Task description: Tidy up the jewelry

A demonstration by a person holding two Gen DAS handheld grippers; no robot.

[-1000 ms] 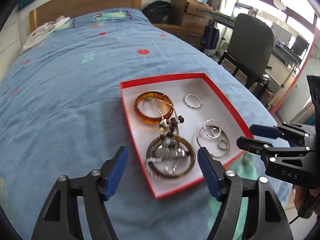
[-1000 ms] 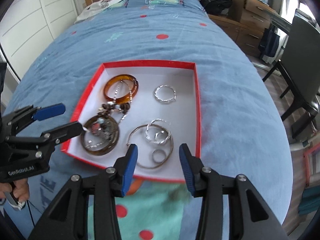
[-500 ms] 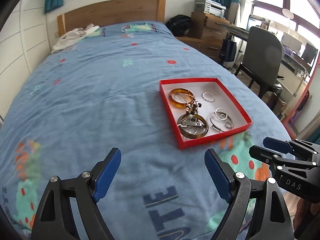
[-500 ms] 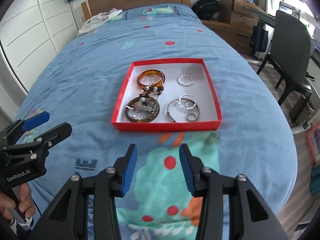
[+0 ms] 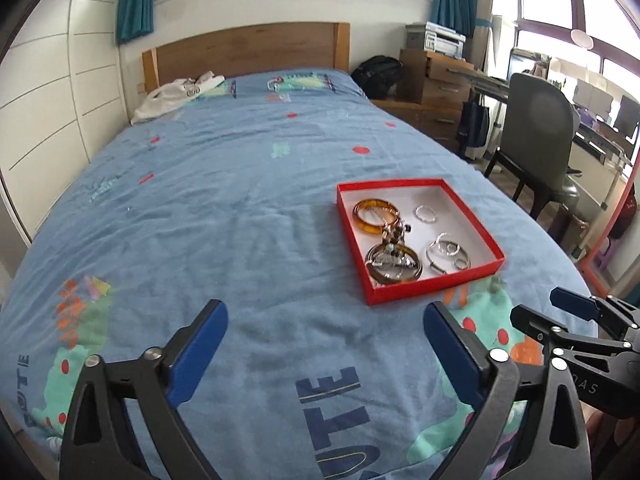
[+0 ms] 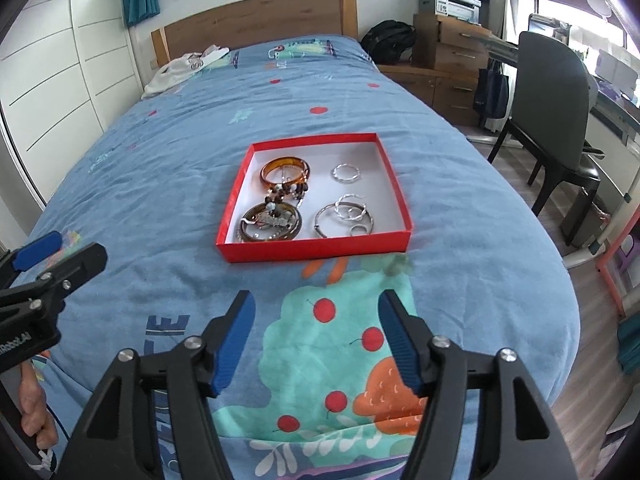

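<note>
A red tray (image 5: pixel 430 289) (image 6: pixel 316 251) with a white floor lies on the blue bed. It holds an amber bangle (image 5: pixel 376 214) (image 6: pixel 285 170), a dark bangle with chains and beads (image 5: pixel 394 266) (image 6: pixel 271 222), and several silver rings and hoops (image 5: pixel 446 250) (image 6: pixel 347 212). My left gripper (image 5: pixel 324 344) is open and empty, well short of the tray and to its left. My right gripper (image 6: pixel 316 336) is open and empty, short of the tray's near wall. Each gripper shows in the other's view (image 5: pixel 572 320) (image 6: pixel 52 256).
The blue printed bedspread (image 5: pixel 200 208) spreads to a wooden headboard (image 5: pixel 248 52), with white clothing (image 5: pixel 176 94) near it. A dark chair (image 5: pixel 536 136), wooden drawers (image 5: pixel 440 88) and a desk stand to the right of the bed. White cupboards (image 5: pixel 48 100) line the left.
Both grippers have drawn back from the tray, which now lies farther away and smaller in both views. The right gripper's fingers have opened wider. The jewelry has not moved.
</note>
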